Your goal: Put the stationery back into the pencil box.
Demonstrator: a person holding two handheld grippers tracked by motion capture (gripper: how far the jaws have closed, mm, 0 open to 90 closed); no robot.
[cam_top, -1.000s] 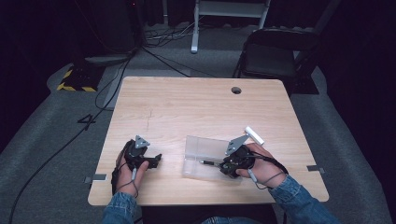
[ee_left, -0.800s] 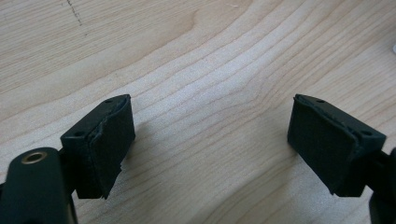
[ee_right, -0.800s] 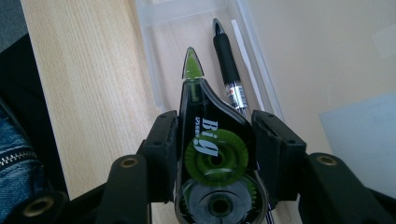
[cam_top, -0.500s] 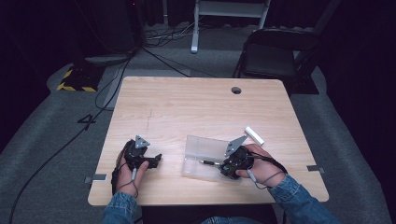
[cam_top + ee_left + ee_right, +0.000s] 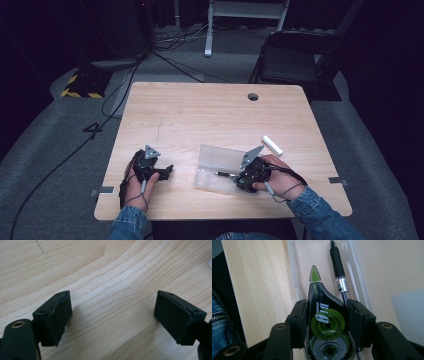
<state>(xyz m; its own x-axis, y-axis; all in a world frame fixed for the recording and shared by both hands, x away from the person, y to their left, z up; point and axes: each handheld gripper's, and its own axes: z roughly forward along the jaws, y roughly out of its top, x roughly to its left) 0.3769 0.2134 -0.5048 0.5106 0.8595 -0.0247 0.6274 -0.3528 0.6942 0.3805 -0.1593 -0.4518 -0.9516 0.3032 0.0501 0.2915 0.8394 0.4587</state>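
Observation:
In the right gripper view my right gripper [image 5: 327, 322] is shut on a black and green correction tape dispenser [image 5: 324, 322], its pointed green tip facing away over a clear plastic case [image 5: 294, 267]. A black pen [image 5: 338, 270] lies in that case just beside the dispenser. In the high view the right gripper [image 5: 245, 177] sits at the right end of the clear case [image 5: 215, 160] near the table's front. My left gripper [image 5: 162, 171] rests on the wood at the front left. Its jaws stand wide apart in the left gripper view [image 5: 112, 317] with bare table between them.
A small white stick-shaped object [image 5: 272, 144] lies on the wooden table [image 5: 210, 110] right of the case. A cable hole [image 5: 253, 96] sits near the far edge. A folding chair [image 5: 295, 60] stands behind the table. Cables run across the grey floor at the left.

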